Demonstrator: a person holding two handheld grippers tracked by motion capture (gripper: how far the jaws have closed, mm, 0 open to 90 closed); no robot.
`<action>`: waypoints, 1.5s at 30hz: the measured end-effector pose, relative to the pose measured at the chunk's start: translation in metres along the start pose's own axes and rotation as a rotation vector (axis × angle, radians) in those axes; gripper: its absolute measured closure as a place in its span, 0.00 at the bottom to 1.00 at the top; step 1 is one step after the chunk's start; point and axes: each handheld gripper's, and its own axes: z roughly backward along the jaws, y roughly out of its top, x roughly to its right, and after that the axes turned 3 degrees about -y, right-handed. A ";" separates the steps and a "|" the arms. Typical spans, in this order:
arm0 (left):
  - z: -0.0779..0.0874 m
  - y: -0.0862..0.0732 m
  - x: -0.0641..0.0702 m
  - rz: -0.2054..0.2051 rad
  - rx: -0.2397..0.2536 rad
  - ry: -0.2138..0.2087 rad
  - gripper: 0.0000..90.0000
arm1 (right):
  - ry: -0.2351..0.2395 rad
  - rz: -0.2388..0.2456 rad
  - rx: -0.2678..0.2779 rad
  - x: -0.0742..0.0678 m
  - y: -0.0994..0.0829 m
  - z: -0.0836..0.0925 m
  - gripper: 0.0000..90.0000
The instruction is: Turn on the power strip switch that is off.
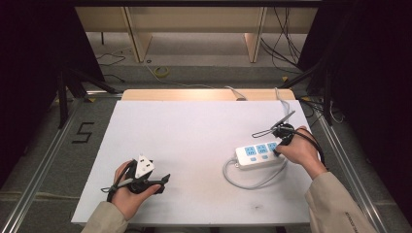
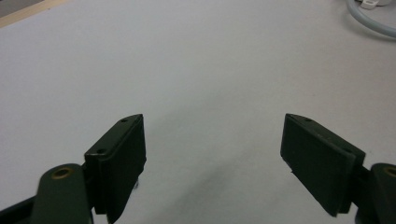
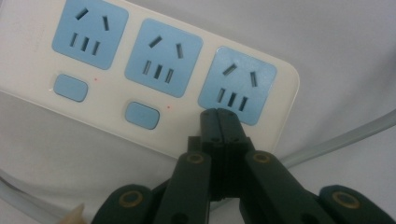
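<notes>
A white power strip with three blue sockets lies at the right of the white table top. Its grey cable loops toward the front. My right gripper points down onto the strip's right end. In the right gripper view the strip shows two blue buttons, and my right gripper is shut with nothing between its jaws, its tips touching the strip just below the rightmost socket. My left gripper rests at the front left, open and empty over bare table.
A wooden edge runs behind the white top. A black "5" is marked on the floor to the left, and loose cables lie on the floor at the back. A bend of the grey cable lies far ahead of the left gripper.
</notes>
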 end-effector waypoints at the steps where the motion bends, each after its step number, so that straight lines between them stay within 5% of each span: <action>1: 0.000 0.000 0.000 0.000 0.000 0.000 0.25 | 0.000 0.001 -0.001 0.000 0.000 0.000 1.00; 20: 0.000 0.000 0.000 0.000 -0.003 0.002 0.25 | 0.015 -0.023 0.082 0.002 -0.011 0.000 1.00; 45: 0.000 -0.001 -0.001 0.002 -0.002 0.002 0.25 | -0.007 0.000 0.088 0.000 -0.010 0.002 1.00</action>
